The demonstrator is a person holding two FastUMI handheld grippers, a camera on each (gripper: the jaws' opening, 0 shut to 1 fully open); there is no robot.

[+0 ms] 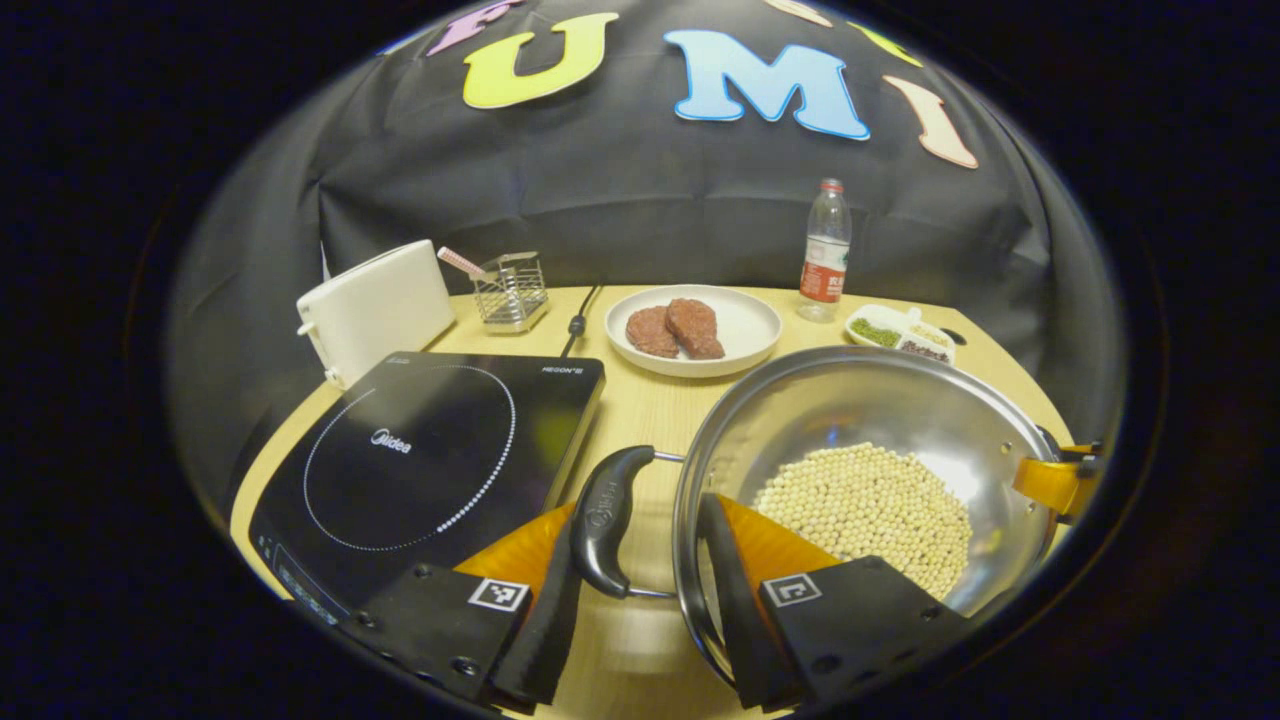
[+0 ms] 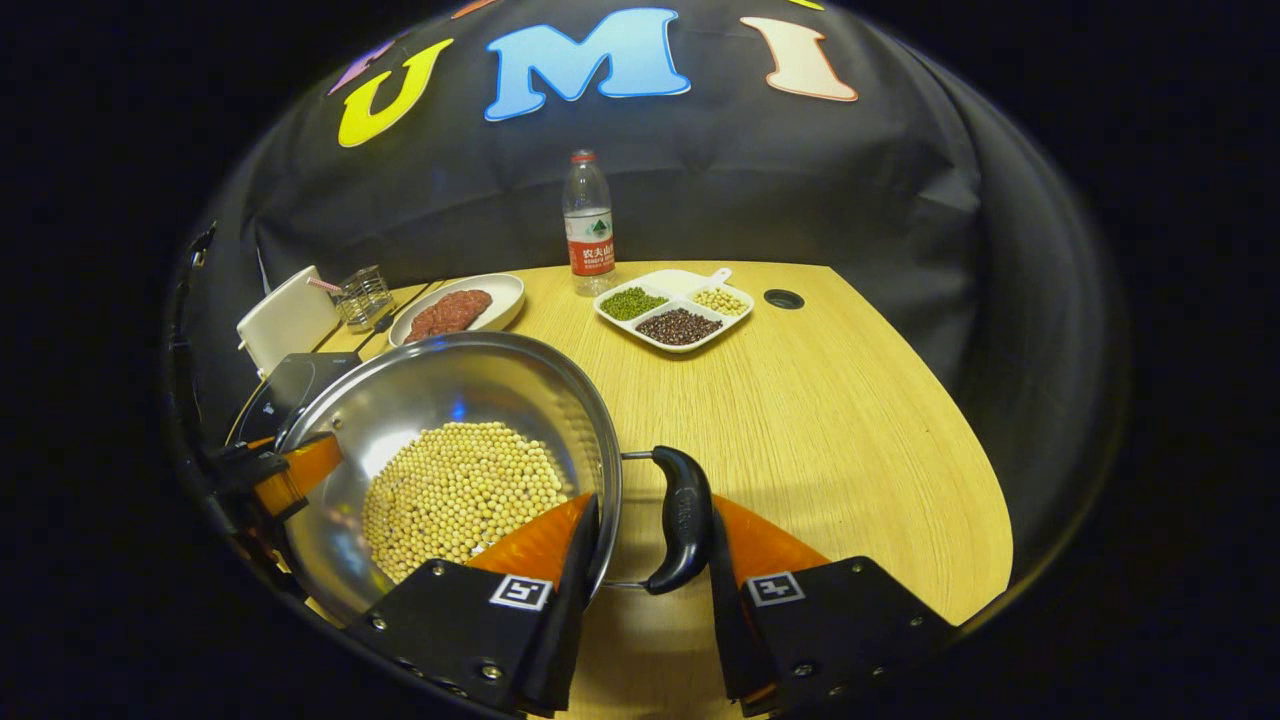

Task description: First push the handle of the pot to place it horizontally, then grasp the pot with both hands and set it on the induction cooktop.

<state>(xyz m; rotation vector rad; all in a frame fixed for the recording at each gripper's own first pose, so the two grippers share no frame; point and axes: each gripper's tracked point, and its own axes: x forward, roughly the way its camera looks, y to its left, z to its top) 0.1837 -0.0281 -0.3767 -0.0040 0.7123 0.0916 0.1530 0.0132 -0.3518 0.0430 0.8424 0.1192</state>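
1. Your left gripper straddles the pot's left handle and rim: one finger lies outside the handle, the other inside the pot wall. They look closed on handle and rim, though contact on the handle side is hard to confirm.
2. Your right gripper does the same on the right handle, one finger inside the rim, one against the handle's outer side.
3. The pot sits on the table, just right of the induction cooktop, and holds a bed of pale beans.
4. Beyond the pot stands a plate of meat, with a water bottle and a divided dish of beans farther right.
5. Behind the cooktop you have a white toaster-like box and a small wire rack; a black cord runs between the rack and the plate.
6. The table is pale wood with a cable hole near the far right.
7. The right gripper view shows your left gripper at the pot's far rim; the left gripper view shows the cooktop's whole face.
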